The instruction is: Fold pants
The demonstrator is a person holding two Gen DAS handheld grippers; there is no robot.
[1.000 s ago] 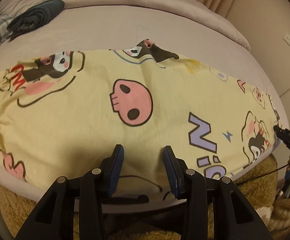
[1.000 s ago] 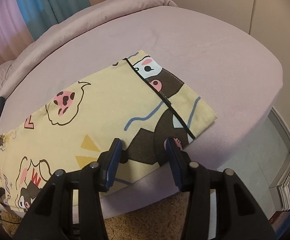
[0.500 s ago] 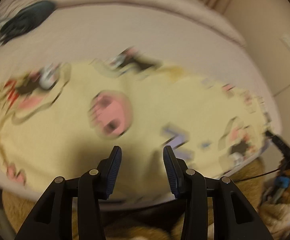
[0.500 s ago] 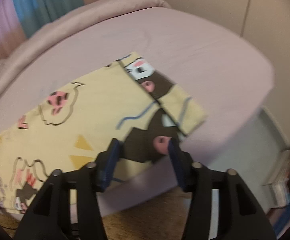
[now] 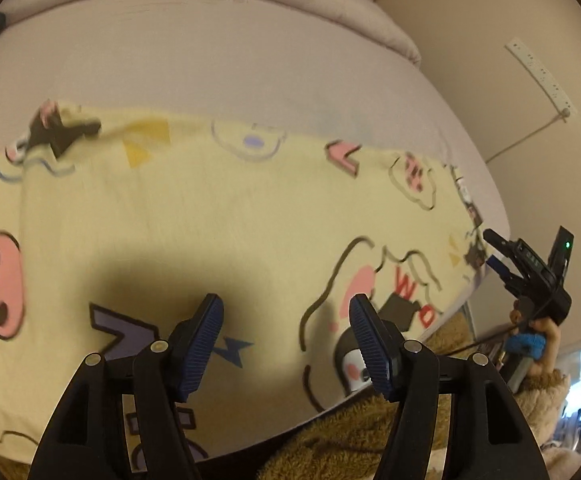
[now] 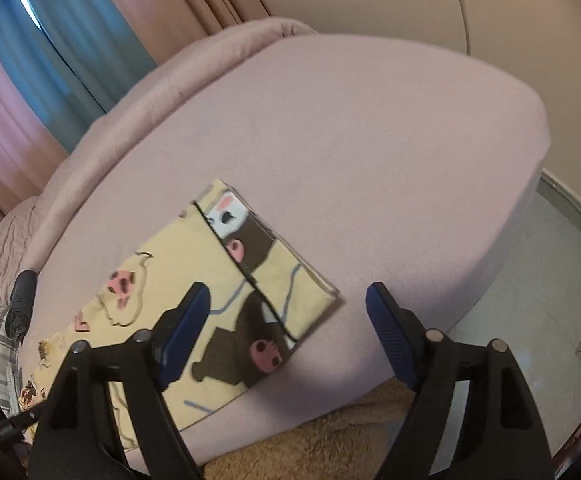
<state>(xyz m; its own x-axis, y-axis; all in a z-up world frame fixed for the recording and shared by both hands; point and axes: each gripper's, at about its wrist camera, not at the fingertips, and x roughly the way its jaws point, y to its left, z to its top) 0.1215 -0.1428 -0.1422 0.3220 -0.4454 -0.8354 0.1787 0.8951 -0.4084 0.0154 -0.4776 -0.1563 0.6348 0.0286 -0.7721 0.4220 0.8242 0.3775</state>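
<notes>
Pants [image 5: 230,216] print, perhaps "WO" lettering

The pants [image 5: 226,216] lay flat across the bed [image 5: 210,60], filling the middle and lower left of the left wrist frame, their near edge along the bed's front edge. The left gripper [image 5: 286,344] stood at the bottom centre, over the pants. The right gripper [image 5: 502,256] sat at the right edge, just beside the pants' end. In the right wrist frame, the pants' end [image 6: 274,280] lay at centre left, the bed spreading behind and to the right. A dark bundle [image 6: 22,300], possibly clothing, lay at the left edge.
</notes>
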